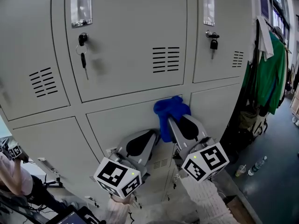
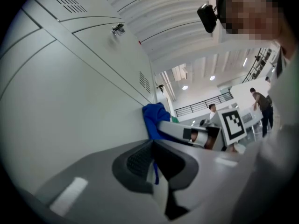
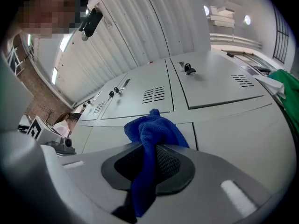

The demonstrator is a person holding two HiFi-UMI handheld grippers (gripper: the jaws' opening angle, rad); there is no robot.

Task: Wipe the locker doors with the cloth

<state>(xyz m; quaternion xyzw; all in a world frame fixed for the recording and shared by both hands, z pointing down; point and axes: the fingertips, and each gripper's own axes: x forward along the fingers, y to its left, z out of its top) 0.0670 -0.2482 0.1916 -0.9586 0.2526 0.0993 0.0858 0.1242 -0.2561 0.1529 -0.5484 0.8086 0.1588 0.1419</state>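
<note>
Blue cloth [image 1: 170, 110] is clamped in your right tongs [image 1: 172, 123]. The right gripper view shows both pads closed on it, with the bunched end sticking out past the tips and a tail trailing back through the jaws. So the cloth's long axis runs along the tongs, not across them. The bunched end sits against the middle-row locker door [image 1: 122, 123] at its upper right corner, close to the seam with the neighbouring door [image 1: 212, 107]. Contact looks light from here, but I can't confirm the pressure. The left tongs [image 1: 156, 135] are clenched, just beside the cloth's tail on its lower left, and aren't doing any work. There's a thin blue sliver in their seam in the left gripper view. I can't tell whether that's a nipped edge or just cloth seen beyond. What the next move turns on: nearly all of this door's bare face lies left of and below the cloth, so I'd sweep leftward along the top edge and then work down. The right arm is the one on the job. My guess is a bunched wad wipes only a narrow stripe, so press it flatter. Keep the left tongs out of the sweep path.
</note>
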